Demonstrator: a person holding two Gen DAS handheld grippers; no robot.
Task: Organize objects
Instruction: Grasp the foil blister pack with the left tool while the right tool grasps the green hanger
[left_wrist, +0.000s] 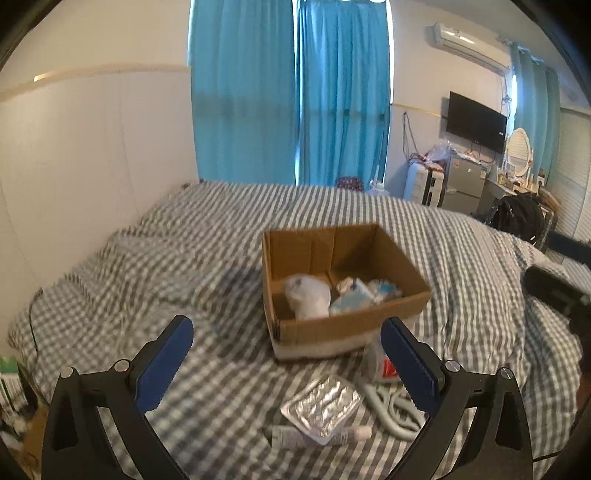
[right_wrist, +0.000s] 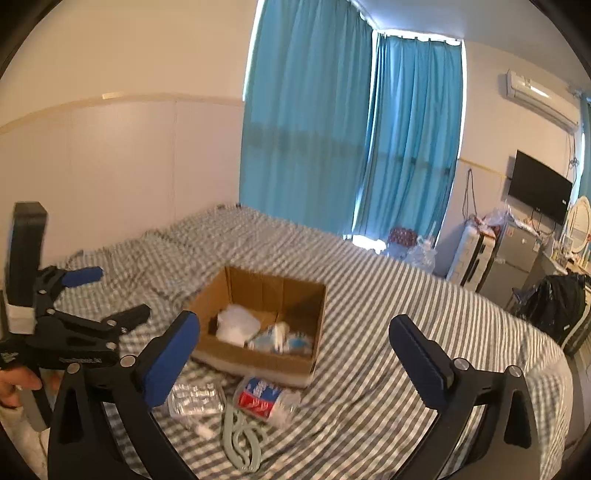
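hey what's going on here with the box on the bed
A person is tidying loose items into a cardboard box on a checked bedspread, a handheld gripper in each hand. The box already holds a white bag and blue-and-white packets. The left gripper and right gripper hover open and hold nothing. On the bed in front of the box lie a foil blister pack, a small tube, a red-labelled bottle and a pale green hanger.

No lettering is legible anywhere; all print is too blurred
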